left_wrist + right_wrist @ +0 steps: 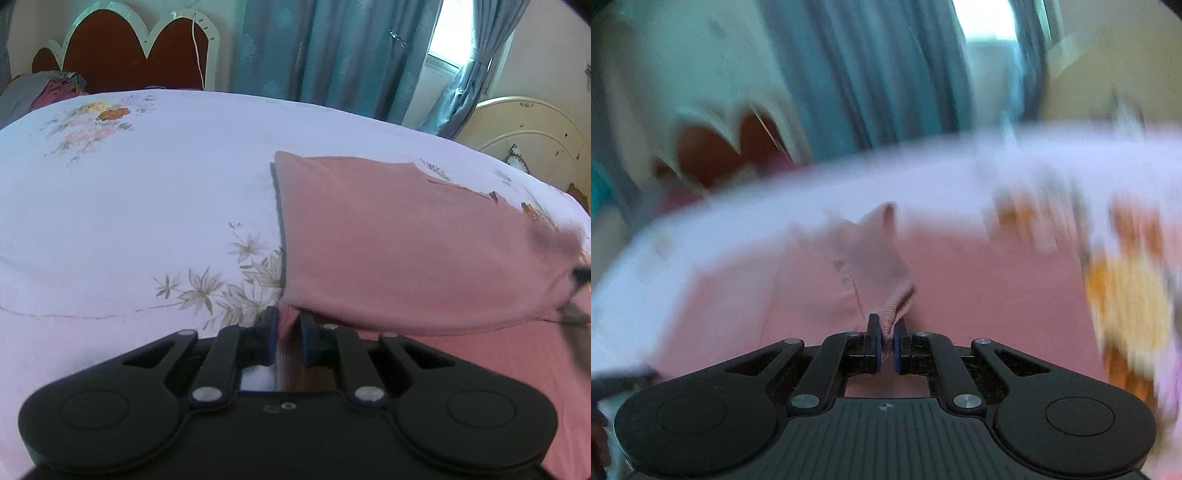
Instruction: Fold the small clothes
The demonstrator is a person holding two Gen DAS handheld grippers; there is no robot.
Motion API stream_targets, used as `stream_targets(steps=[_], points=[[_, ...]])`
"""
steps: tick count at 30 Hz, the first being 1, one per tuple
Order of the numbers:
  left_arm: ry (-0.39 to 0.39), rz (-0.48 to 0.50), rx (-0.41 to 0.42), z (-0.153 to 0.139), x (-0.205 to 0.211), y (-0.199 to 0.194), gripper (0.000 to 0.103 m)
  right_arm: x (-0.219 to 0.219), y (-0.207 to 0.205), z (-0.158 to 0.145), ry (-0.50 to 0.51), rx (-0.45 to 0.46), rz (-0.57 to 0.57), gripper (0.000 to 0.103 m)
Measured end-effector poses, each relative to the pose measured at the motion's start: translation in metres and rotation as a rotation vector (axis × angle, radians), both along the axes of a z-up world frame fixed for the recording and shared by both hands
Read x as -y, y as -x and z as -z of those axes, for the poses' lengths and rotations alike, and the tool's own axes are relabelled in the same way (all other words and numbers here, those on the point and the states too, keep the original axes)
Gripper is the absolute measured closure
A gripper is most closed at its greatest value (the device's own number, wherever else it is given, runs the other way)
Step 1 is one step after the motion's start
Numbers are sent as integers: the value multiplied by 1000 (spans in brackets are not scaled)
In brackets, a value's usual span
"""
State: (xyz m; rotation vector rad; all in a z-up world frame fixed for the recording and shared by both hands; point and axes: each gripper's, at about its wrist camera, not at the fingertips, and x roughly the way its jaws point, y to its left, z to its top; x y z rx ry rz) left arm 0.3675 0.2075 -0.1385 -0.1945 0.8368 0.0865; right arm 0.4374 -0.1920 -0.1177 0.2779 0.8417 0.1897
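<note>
A pink garment (413, 243) lies on the white floral bedsheet (129, 192), its near part lifted into a fold over the lower layer. My left gripper (289, 325) is shut on the garment's near left edge. In the right wrist view, which is motion-blurred, my right gripper (886, 341) is shut on a ribbed pink edge (895, 301) of the same garment (979, 280), which spreads flat beyond it. A dark tip at the right edge of the left wrist view (581, 275) seems to be the right gripper.
A red and white headboard (129, 48) stands at the far left with a colourful bundle of cloth (55, 86) beside it. Teal curtains (332, 51) hang behind the bed. A cream round piece of furniture (532, 129) stands at the far right.
</note>
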Motion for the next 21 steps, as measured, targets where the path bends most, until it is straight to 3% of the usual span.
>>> stream_targets(steps=[7,10,14,15,16,17,18,19,20,21], points=[[0,11,-7,-2,-1,1,92,1,14,10,-13,13,40,98],[-3,9,-10,-2,-1,-1,92,-4,11,18,3,-46,43,98],[25,31,-17,-3,-6,-3,88,7,12,18,-59,-45,80,97],[46,42,-20,-6,-9,-1,75,12,12,12,-47,-33,102,89],[57,39,-16,-13,-12,3,69,18,14,5,-10,-11,146,77],[55,28,14,-22,-15,11,64,25,18,-4,16,35,183,46],[51,17,51,-31,-17,18,56,33,20,-12,10,74,190,44],[47,13,75,-38,-17,20,55,38,16,-16,3,71,185,44],[46,9,100,-44,-16,17,55,40,11,-17,4,65,173,55],[58,19,122,-46,-13,11,55,37,2,-15,-2,46,143,78]])
